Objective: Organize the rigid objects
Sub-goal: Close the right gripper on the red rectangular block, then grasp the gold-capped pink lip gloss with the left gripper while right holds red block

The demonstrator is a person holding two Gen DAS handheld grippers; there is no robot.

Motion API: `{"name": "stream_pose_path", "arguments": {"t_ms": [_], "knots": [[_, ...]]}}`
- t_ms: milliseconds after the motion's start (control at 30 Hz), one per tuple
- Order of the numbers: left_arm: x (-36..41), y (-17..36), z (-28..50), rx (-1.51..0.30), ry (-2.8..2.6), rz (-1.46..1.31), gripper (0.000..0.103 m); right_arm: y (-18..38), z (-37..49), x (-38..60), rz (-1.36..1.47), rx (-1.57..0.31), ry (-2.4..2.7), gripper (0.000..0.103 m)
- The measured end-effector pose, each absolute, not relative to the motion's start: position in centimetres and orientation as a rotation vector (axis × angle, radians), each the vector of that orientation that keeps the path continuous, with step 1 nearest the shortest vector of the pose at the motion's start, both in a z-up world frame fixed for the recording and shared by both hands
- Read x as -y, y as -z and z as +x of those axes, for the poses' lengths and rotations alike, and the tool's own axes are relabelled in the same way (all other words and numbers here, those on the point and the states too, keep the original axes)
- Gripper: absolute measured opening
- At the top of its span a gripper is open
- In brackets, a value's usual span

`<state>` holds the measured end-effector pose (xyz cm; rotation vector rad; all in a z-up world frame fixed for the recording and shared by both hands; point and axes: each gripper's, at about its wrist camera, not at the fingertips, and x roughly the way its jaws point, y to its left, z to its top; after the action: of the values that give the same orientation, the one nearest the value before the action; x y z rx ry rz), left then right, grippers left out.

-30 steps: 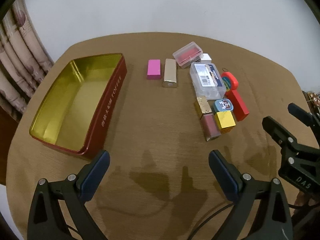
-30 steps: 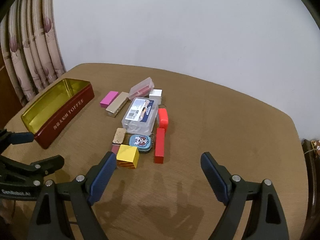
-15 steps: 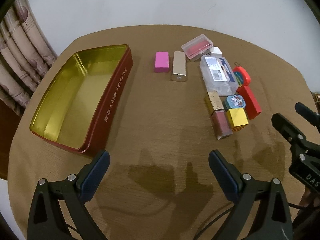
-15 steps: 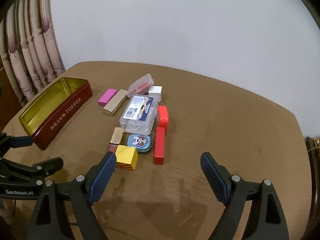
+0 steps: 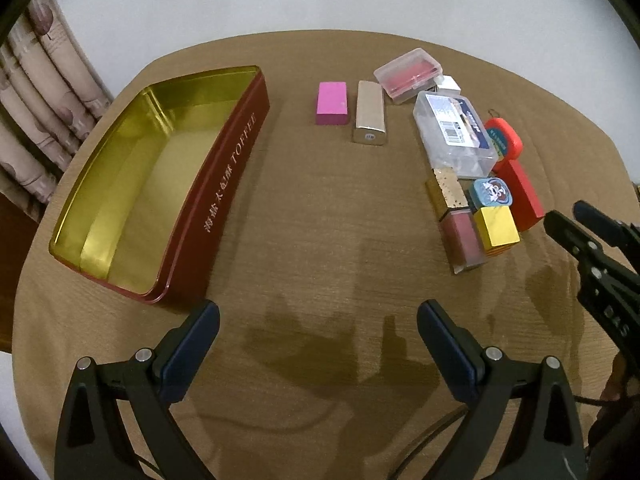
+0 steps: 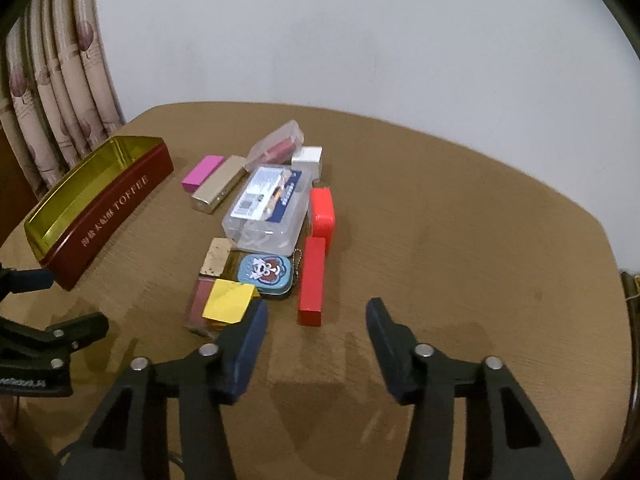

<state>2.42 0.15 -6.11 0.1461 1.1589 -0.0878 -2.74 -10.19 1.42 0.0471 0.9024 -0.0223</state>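
Our right gripper [image 6: 316, 320] hangs low over the brown table [image 6: 460, 248], its jaws closing with only bare tabletop between them. Just ahead of the gap lies the red block [image 6: 312, 280]; the yellow cube [image 6: 228, 300] sits right beside the left fingertip [image 6: 250, 328], not touching that we can tell. Beyond them crowd the blue tin [image 6: 266, 272], the clear plastic case [image 6: 272, 208] and the other small pieces.

Our left gripper [image 5: 318, 330] stands wide apart, holding nothing. The red toffee tin [image 5: 224, 184], gold inside, lies just ahead of its left jaw; the pink block [image 5: 331, 102] and gold bar [image 5: 370, 116] lie farther ahead.
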Motion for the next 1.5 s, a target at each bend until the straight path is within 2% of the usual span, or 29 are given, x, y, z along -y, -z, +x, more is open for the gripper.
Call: {"name": "stream_pose_path", "arguments": {"t_ms": [100,267,333,367,467,633,1233,1333,1433,1500], "knots": [[0.0,6.3,2.6,-1.161,0.089,0.158,0.098,-0.4,-1.8,10.4,0.061,-0.927,0.019,0.043],[0.3,6.8,2.8,-1.164,0.096,0.172,0.098,0.8,-0.5,10.5,0.076,-0.946,0.005,0.041],[0.5,7.0,2.9,-1.169,0.095,0.177,0.098,1.1,-0.1,10.6,0.077,-0.952,0.007,0.037],[0.6,7.2,3.0,-1.171,0.097,0.179,0.098,1.2,0.2,10.6,0.082,-0.956,0.001,0.031],[0.9,7.4,3.1,-1.176,0.097,0.188,0.098,1.8,1.3,10.8,0.094,-0.966,-0.005,0.028],[1.7,7.9,3.7,-1.186,0.1,0.196,0.098,2.6,2.3,10.7,0.095,-0.965,-0.021,0.016],[5.3,6.9,8.6,-1.307,0.139,0.04,0.093,3.9,-0.7,13.4,0.095,-0.881,0.068,0.015],[6.3,7.1,9.9,-1.36,0.127,0.001,0.086,3.9,-0.7,13.3,0.104,-0.878,0.065,0.015],[6.7,7.7,10.9,-1.414,0.125,-0.049,0.074,3.8,-0.8,13.4,0.106,-0.877,0.064,0.015],[6.9,8.2,11.4,-1.444,0.127,-0.072,0.071,3.8,-0.9,13.5,0.108,-0.876,0.064,0.015]]}}
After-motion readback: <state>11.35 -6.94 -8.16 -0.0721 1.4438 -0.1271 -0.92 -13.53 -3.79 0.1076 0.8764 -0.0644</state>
